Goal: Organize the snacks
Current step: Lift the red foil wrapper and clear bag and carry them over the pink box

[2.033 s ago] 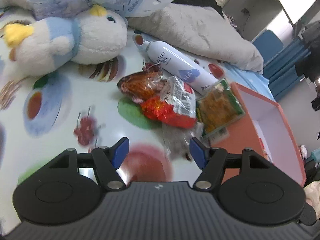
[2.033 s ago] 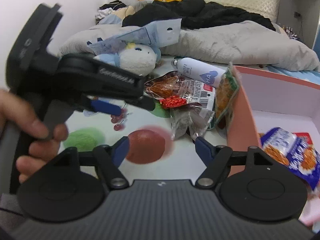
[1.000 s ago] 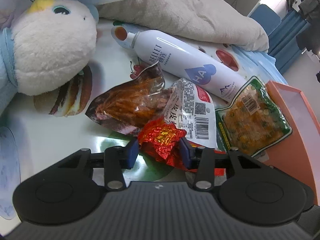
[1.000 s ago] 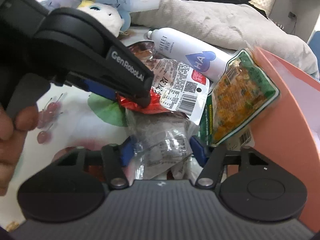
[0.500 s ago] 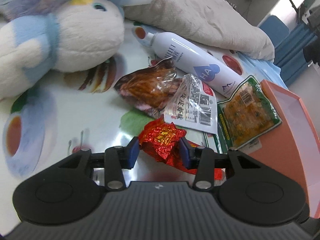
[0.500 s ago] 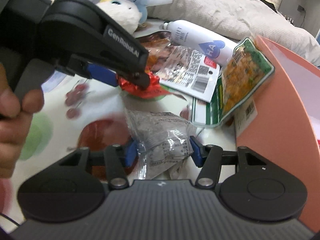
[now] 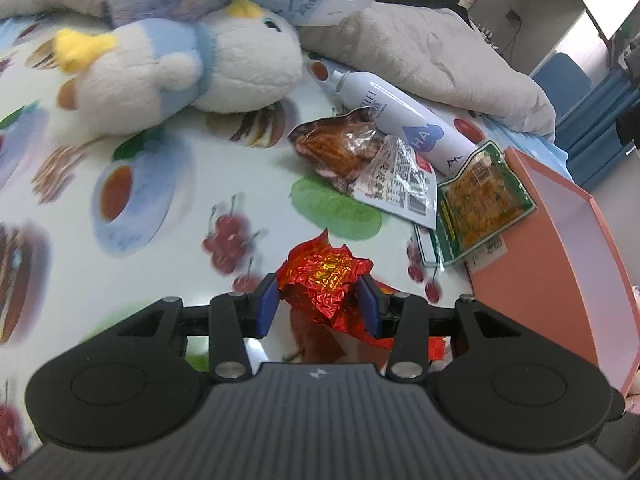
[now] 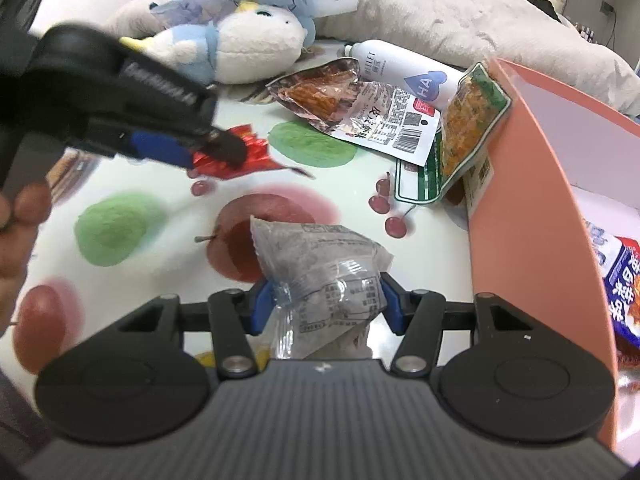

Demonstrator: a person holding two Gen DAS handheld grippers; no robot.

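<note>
My left gripper [image 7: 318,300] is shut on a red foil snack packet [image 7: 324,276] and holds it above the printed tablecloth; it also shows in the right wrist view [image 8: 224,152]. My right gripper [image 8: 324,306] is shut on a clear grey snack packet [image 8: 320,268], lifted beside the pink box [image 8: 528,208]. On the cloth lie a brown snack bag [image 7: 340,148], a white barcode packet [image 7: 400,180] and a green packet [image 7: 480,200] that leans on the box wall.
A white spray bottle [image 7: 400,116] lies behind the snacks. A plush penguin [image 7: 180,72] sits at the back left under a paper bag. Grey bedding [image 7: 440,52] lies behind. The pink box holds a blue snack bag [image 8: 624,280].
Both grippers closed on their packets and pulled back from the pile, each lifting its packet. The remaining snacks now lie further away.
</note>
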